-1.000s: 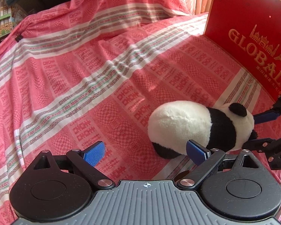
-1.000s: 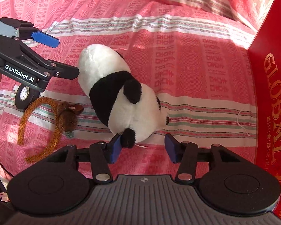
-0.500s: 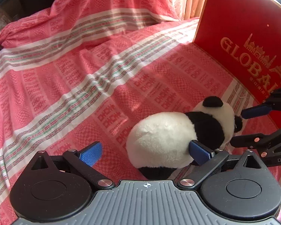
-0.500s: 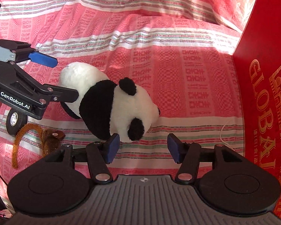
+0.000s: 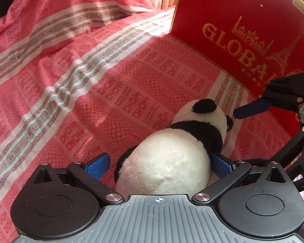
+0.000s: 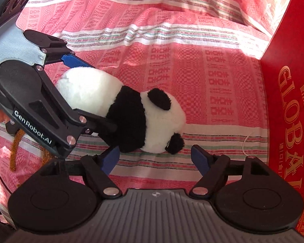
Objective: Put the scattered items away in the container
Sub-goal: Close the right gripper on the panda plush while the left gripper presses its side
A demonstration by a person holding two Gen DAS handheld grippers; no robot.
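A black-and-white panda plush (image 5: 172, 154) lies on the red patterned bedspread, its head toward the red box. My left gripper (image 5: 160, 164) is open with its jaws on either side of the panda's white rear; it also shows in the right wrist view (image 6: 87, 93). My right gripper (image 6: 156, 158) is open and empty just in front of the panda's head (image 6: 164, 121); it shows at the right of the left wrist view (image 5: 251, 109). The red "GLOBAL" box (image 5: 243, 30) stands upright just past the panda and also shows in the right wrist view (image 6: 289, 93).
A brown fuzzy band with a small brown toy (image 6: 15, 147) lies at the left, partly hidden behind the left gripper. The red and white striped bedspread (image 5: 71, 70) covers the whole surface, rising in folds at the back.
My left gripper has moved in around the panda's rear. The panda now lies closer to the red box, and the right gripper has drawn back slightly with its jaws wider.
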